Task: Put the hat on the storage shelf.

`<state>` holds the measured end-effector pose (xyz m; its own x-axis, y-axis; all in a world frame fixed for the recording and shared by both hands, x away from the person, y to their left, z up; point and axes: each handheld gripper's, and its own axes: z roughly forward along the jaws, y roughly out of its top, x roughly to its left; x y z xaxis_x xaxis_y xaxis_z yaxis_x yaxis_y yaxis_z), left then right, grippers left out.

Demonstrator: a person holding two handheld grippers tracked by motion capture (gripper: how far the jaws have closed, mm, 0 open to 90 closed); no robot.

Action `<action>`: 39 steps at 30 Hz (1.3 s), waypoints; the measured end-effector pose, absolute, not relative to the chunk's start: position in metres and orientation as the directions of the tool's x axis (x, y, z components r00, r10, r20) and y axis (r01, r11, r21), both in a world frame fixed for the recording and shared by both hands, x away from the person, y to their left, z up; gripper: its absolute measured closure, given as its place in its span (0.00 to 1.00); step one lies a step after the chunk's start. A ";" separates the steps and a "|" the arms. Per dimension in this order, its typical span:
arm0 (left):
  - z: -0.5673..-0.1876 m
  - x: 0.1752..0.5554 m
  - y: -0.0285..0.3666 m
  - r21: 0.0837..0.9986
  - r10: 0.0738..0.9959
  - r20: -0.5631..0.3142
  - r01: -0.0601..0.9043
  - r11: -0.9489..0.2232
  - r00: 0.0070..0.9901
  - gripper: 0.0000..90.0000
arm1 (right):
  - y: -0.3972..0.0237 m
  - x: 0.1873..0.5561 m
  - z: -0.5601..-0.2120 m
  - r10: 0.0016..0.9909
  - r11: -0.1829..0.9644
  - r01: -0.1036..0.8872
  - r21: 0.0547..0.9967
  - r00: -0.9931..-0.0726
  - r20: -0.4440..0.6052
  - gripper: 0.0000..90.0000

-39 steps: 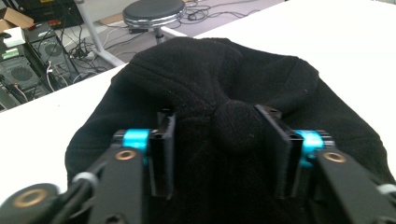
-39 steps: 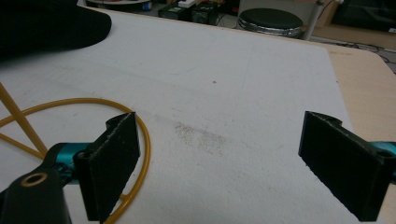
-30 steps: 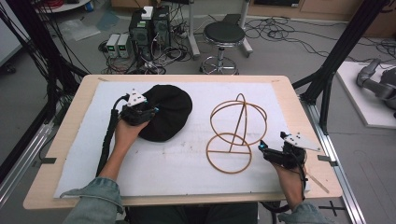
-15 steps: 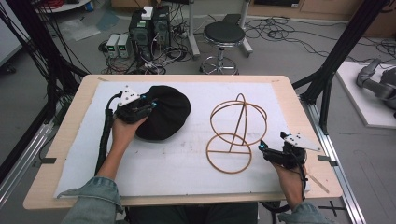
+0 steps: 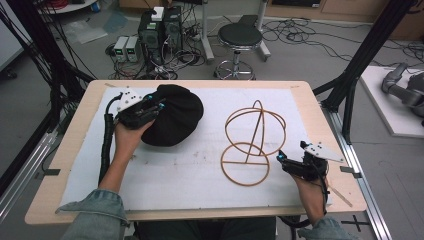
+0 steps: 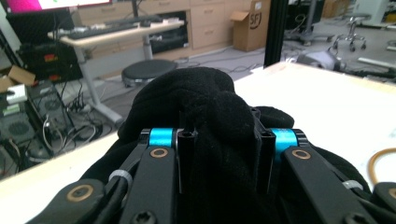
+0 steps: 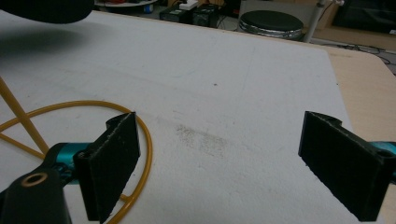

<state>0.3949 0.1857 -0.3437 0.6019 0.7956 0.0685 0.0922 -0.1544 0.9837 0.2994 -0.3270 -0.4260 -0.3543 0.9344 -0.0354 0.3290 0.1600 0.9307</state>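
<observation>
1. High view: the left gripper (image 5: 155, 107) sits in the upper left of the frame, its jaws clamped on a black hat (image 5: 175, 120) that lies on the white mat (image 5: 200, 170) covering the wooden table (image 5: 320, 100). Right of centre stands a wire hat stand (image 5: 252, 142). Lower right, the right gripper (image 5: 284, 159) rests just beside the stand's base ring.
2. Left gripper view: black fabric of the hat (image 6: 205, 107) bunches between the two jaws at the frame's centre, pressed from both sides.
3. Right gripper view: the jaws stand wide apart, bare mat (image 7: 224, 93) between them. The stand's yellow ring (image 7: 140, 135) curves past the left jaw, at the frame's lower left.
</observation>
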 end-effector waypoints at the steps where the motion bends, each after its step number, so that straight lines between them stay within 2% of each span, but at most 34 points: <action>1: -0.341 0.394 0.185 0.985 0.793 0.069 0.085 -0.151 0.606 0.79 | -0.327 0.299 -0.426 0.935 0.157 0.329 0.931 -0.354 -0.033 0.14; 22: -0.271 0.385 0.175 0.999 0.743 0.033 -0.016 -0.031 0.668 0.79 | -0.328 0.299 -0.426 0.935 0.151 0.331 0.931 -0.353 -0.026 0.14; 33: -0.241 0.380 0.160 0.998 0.692 0.028 -0.054 0.017 0.721 0.79 | -0.328 0.299 -0.425 0.935 0.144 0.327 0.934 -0.353 -0.020 0.14; 39: -0.226 0.378 0.150 0.996 0.647 -0.004 -0.055 0.070 0.762 0.79 | -0.328 0.299 -0.425 0.934 0.147 0.322 0.935 -0.357 -0.024 0.14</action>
